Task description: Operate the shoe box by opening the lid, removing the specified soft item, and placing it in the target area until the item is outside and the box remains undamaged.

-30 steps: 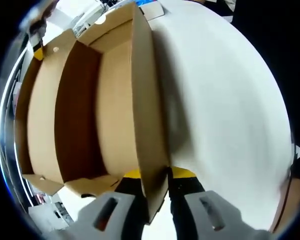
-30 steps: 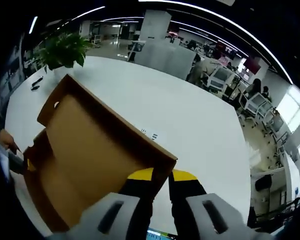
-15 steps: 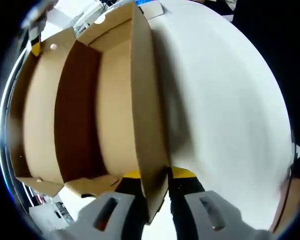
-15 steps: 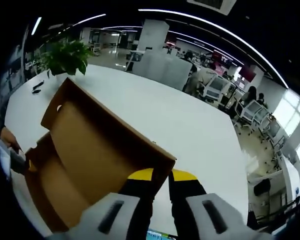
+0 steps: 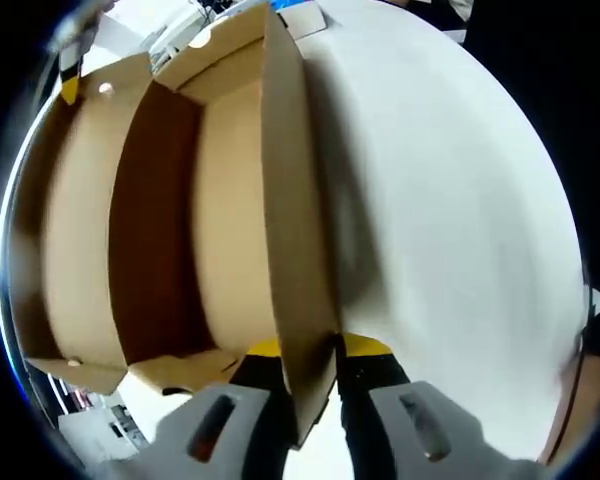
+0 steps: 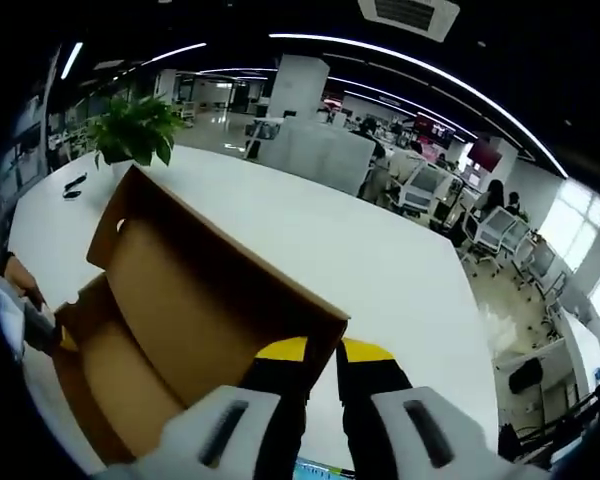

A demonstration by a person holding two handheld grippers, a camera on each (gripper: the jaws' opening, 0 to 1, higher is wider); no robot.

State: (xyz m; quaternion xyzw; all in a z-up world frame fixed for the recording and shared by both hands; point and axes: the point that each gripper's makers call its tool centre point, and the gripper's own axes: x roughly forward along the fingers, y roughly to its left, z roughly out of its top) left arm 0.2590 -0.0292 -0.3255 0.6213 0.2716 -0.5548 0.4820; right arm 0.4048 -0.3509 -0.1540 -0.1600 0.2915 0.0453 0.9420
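An open brown cardboard shoe box (image 5: 230,220) lies on a white table (image 5: 450,220). My left gripper (image 5: 308,352) is shut on the box's side wall, which runs up between its yellow-tipped fingers. The lid (image 5: 75,230) stands swung out to the left of the box's dark inside. My right gripper (image 6: 322,352) is shut on the lid's (image 6: 200,300) front corner and holds it raised. In the left gripper view the right gripper's yellow tip (image 5: 70,88) shows at the lid's far corner. In the right gripper view the left gripper (image 6: 42,328) is at the left edge with a hand (image 6: 15,275) behind it.
The white table (image 6: 380,260) stretches far beyond the box. A potted plant (image 6: 135,125) and a small dark object (image 6: 72,185) sit at its far end. Office desks and chairs (image 6: 480,220) stand beyond. A blue-and-white item (image 5: 300,15) lies past the box.
The lid has swung a little further open, away from the box. The right gripper view has tilted upward with it. My left gripper keeps its hold on the wall.
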